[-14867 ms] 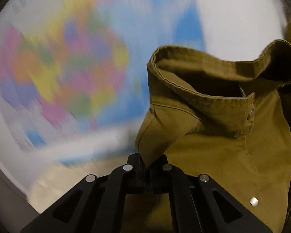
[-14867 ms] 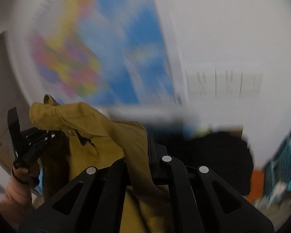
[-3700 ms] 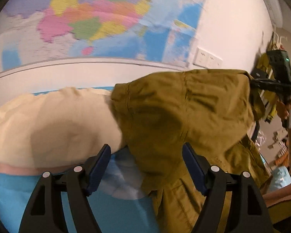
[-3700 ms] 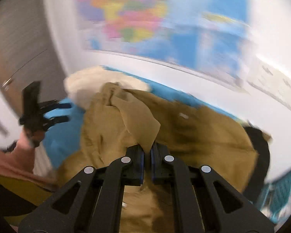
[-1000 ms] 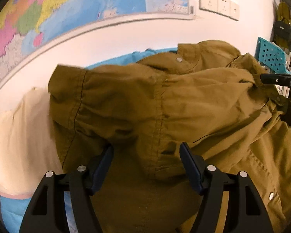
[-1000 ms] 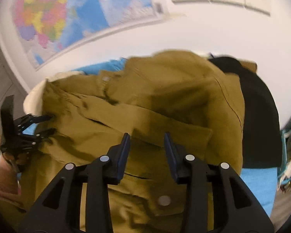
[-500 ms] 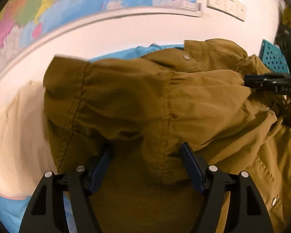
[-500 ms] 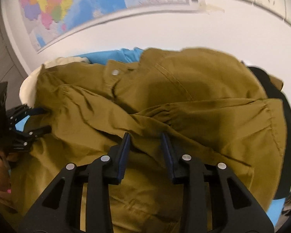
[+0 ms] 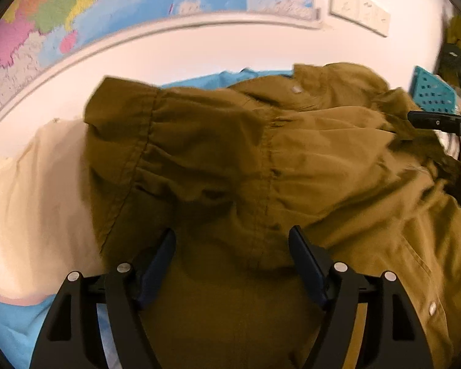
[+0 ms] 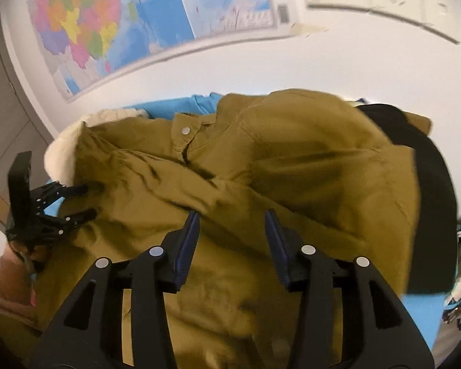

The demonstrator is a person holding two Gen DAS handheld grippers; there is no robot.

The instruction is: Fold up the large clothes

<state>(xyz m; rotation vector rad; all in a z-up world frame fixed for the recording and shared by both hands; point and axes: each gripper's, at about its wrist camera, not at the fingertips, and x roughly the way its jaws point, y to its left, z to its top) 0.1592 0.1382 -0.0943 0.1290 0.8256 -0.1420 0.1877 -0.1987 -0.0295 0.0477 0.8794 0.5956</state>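
A large olive jacket [image 9: 292, 160] with snap buttons lies rumpled on a blue cover [image 9: 9, 323]. My left gripper [image 9: 230, 240] hovers low over its left part, jaws wide open, with loose cloth under and between the fingers [image 9: 156, 258] but not pinched. In the right wrist view the jacket [image 10: 292, 160] fills the middle. My right gripper [image 10: 232, 224] is over a long fold; its jaws are opening and the pads stand clear of the cloth. The left gripper [image 10: 87, 201] shows there at the jacket's left edge, and the right gripper [image 9: 439, 121] pokes in at that view's right edge.
A cream garment [image 9: 30, 184] lies under the jacket's left side. A black garment [image 10: 430, 200] lies at its right. A teal basket [image 9: 430, 92] stands far right. Behind is a white wall with a map [image 9: 107, 9] and sockets [image 9: 356, 12]. A hand [image 10: 6, 276] holds the left gripper.
The right gripper's jaws have spread wider off the jacket fold that lay between them, and it has drawn back a little. The left gripper has stayed put, open.
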